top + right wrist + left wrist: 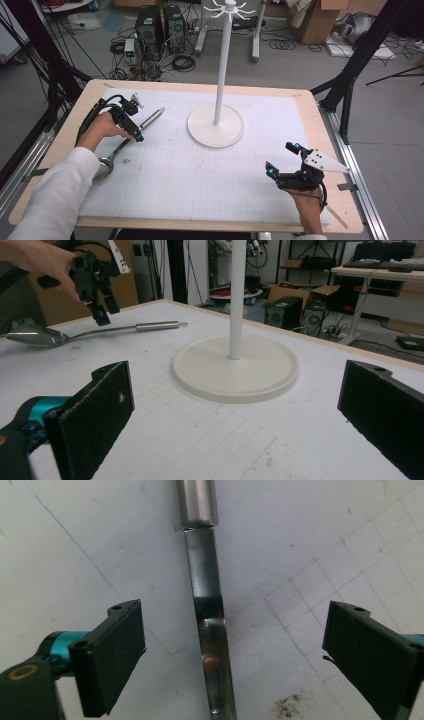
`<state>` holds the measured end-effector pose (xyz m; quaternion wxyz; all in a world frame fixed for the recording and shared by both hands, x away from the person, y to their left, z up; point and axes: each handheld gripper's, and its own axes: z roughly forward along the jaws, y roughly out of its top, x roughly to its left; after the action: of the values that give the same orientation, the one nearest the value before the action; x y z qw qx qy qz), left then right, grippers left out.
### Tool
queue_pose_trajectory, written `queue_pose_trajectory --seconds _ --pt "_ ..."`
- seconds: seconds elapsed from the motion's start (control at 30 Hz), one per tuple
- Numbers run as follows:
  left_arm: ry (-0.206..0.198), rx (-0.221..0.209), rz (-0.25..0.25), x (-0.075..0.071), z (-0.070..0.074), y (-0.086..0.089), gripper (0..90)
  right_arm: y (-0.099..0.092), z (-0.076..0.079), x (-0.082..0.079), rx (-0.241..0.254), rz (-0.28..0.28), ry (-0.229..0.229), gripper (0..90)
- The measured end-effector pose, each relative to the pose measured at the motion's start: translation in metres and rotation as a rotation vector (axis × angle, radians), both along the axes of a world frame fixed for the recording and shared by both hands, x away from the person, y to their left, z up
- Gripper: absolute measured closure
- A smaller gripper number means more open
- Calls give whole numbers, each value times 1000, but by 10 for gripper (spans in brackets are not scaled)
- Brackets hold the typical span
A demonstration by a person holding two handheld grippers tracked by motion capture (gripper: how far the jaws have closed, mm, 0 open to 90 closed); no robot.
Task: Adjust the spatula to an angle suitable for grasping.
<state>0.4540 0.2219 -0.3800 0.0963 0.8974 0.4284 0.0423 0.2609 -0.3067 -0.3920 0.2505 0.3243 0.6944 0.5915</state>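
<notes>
Lying flat on the white gridded mat (200,185) toward the left side of the desk (310,107): a long metal ladle (131,140), bowl end nearest the person, round handle end pointing away and toward the stand. Seen in the left gripper view as a flat shiny shaft (210,630) running up between the two black pads, meeting the thicker round handle at the top; clear gaps on both sides, neither pad touching the metal. Directly over the shaft's middle, the left gripper (136,134), pointed down, jaws apart and straddling the shaft, nothing clamped. Held from behind by the left hand (100,129), white sleeve (55,195) trailing toward the bottom edge. A small brown stain (286,706) on the mat just beside the shaft. Farther out, near the mat's centre and well apart from the ladle, a white stand (216,125) with a round base and a tall pole topped by curved hooks. At the right front of the desk, well apart from all of that, the right gripper (281,159), jaws wide open and empty, aimed across the mat at the stand's base (235,370), with the ladle (95,331) and the left gripper (106,312) in the distance.
</notes>
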Motion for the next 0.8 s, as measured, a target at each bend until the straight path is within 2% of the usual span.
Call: queue_pose_trajectory --seconds 0.17,0.33,0.8 --pt "8 32 5 2 -4 -2 183 0 0 -1 3 -1 7 5" --pt "18 44 20 3 -6 -2 222 1 0 -2 5 1 9 5" --pt "40 56 49 8 -11 0 389 3 0 -1 -2 6 6 5"
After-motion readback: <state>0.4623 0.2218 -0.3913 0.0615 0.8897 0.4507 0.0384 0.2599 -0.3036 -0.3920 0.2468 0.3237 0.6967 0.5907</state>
